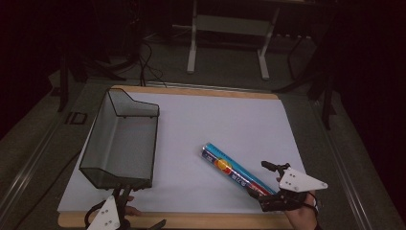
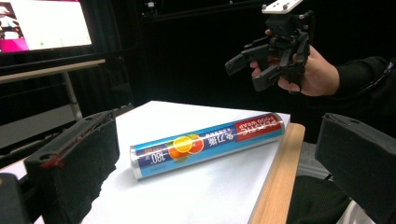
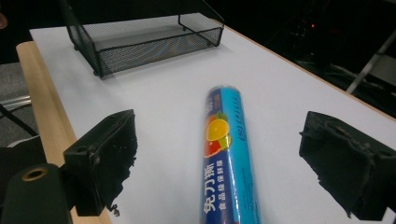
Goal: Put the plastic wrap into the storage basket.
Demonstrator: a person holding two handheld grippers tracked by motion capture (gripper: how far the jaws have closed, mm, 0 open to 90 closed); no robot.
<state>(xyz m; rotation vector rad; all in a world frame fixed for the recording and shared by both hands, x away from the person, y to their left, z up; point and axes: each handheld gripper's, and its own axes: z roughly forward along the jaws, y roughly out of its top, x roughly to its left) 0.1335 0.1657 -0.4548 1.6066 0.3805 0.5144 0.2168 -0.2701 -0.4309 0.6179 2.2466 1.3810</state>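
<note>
A blue food-wrap roll (image 1: 234, 171) (image 2: 205, 142) (image 3: 229, 154) lies flat on the white sheet, slanting toward the near right corner. My right gripper (image 1: 258, 178) (image 3: 219, 163) hovers over the roll's near end with its jaws open, one on each side and neither touching it; in the left gripper view the right gripper (image 2: 252, 63) hangs clearly above the roll. A black wire-mesh tray (image 1: 97, 128) (image 3: 154, 51) stands empty at the left. My left gripper (image 1: 141, 208) (image 2: 215, 172) stays open at the table's near edge, just in front of the tray, with nothing between its jaws.
The white sheet (image 1: 215, 120) covers a table with a wooden rim (image 1: 191, 220) (image 2: 275, 186). Behind the table stands a metal frame (image 1: 227, 28), with cables (image 1: 148, 62) on the floor. A lit screen (image 2: 44, 23) sits far left in the left gripper view.
</note>
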